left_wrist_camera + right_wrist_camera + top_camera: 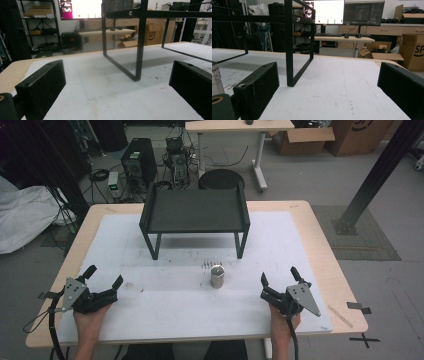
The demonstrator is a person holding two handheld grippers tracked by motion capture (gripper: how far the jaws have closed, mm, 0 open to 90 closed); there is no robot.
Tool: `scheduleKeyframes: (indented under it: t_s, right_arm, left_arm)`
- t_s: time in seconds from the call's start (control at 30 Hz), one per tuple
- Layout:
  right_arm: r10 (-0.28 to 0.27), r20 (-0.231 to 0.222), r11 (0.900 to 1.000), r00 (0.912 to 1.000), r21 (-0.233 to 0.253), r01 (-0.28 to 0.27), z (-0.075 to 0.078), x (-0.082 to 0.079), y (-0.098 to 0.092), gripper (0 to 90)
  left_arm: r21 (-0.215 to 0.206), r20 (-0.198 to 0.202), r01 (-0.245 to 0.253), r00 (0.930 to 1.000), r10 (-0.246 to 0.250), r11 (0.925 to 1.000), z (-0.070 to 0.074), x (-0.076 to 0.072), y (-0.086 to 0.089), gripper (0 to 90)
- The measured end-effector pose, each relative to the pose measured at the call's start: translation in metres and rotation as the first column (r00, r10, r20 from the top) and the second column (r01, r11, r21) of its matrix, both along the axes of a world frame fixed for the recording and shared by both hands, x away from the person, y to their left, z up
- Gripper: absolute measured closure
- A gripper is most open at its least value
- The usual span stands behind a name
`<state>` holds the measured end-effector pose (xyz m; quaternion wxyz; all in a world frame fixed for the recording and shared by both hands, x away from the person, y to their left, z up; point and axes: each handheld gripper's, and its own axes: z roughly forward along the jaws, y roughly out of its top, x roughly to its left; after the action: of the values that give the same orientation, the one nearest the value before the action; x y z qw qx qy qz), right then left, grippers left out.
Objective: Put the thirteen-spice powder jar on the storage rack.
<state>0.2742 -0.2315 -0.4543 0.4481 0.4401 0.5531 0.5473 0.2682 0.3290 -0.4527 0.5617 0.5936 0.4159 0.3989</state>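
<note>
Both tools (104,277) (279,275) agape, flanking small metal can (217,276).

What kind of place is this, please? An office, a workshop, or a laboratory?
Most likely a robotics or computer laboratory: a desktop computer tower with loose cables on the floor, lit monitors on desks behind, and cardboard boxes nearby.

The black stand (195,212) is sitting at the far middle of the mat (165,300), its legs blocking either side while the gap underneath is staying open. In front of the stand, a small metal can (217,276) is standing alone, with bare mat lying wide open left and right of it.
</note>
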Motion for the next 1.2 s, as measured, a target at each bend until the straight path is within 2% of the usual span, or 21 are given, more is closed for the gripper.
scheduleKeyframes:
  t_s: [1.2]
  right_arm:
    - [0.014, -0.017, 1.000, 0.9998, 0.001, -0.014, 0.0010, 0.0020, -0.0007, 0.0]
  left_arm:
    - [0.002, -0.008, 0.006, 1.0000, -0.006, 1.0000, 0.0004, 0.0010, 0.0000, 1.5]
